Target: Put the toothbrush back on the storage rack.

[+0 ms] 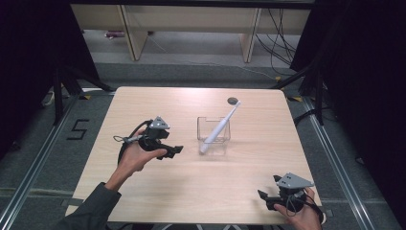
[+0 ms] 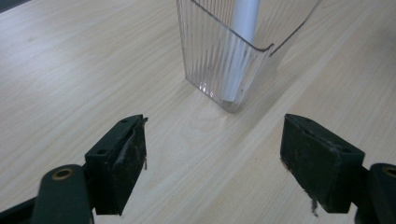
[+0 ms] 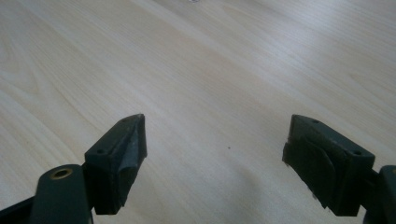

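Since the white toothbrush (image 1: 219,128) is seen leaning in the clear ribbed holder (image 1: 213,130) at frame centre, placement is judged done. The left gripper (image 1: 175,150), jaws spread wide, is held just beside it; the right gripper (image 1: 262,195) is kept wide apart, lower right.

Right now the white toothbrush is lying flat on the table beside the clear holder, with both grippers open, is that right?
Not quite: the high view shows the white toothbrush standing tilted inside the clear holder, not flat beside it. The left gripper and right gripper are indeed open.
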Motion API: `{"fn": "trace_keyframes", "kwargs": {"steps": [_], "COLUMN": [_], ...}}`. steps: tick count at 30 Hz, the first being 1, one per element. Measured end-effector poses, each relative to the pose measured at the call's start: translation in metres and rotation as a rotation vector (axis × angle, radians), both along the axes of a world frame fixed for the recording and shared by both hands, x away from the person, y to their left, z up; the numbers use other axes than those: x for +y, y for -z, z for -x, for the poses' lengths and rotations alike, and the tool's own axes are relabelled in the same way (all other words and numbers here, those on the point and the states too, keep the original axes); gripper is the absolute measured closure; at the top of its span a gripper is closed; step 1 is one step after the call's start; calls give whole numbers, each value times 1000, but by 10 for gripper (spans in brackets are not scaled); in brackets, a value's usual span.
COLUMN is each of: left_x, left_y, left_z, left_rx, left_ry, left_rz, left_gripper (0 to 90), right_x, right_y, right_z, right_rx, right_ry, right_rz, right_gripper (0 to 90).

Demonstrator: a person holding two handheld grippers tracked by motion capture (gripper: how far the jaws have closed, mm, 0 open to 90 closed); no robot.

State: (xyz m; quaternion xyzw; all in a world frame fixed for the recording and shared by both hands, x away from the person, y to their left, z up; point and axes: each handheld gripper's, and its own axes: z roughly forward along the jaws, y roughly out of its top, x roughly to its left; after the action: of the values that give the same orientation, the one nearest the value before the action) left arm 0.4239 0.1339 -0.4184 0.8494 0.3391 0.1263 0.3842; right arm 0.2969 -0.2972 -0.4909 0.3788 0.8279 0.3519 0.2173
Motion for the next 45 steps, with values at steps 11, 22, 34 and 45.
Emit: {"fn": "trace_keyframes", "kwargs": {"steps": [11, 22, 34, 45], "left_x": [5, 10, 21, 31], "left_y": [16, 29, 37, 46], "left_z": [6, 15, 29, 40], "left_rx": [6, 12, 5, 15], "left_ry": [-9, 4, -6, -3], "left_rz": [7, 3, -8, -8], "left_gripper": [220, 219, 217, 202], "right_x": [0, 1, 1, 1], "right_y": [0, 0, 0, 0], "right_z": [0, 0, 0, 0], "right_rx": [2, 2, 0, 0], "right_ry": [-1, -1, 2, 3], "right_rz": [-2, -5, -5, -8], "right_gripper": [209, 209, 209, 209]}}
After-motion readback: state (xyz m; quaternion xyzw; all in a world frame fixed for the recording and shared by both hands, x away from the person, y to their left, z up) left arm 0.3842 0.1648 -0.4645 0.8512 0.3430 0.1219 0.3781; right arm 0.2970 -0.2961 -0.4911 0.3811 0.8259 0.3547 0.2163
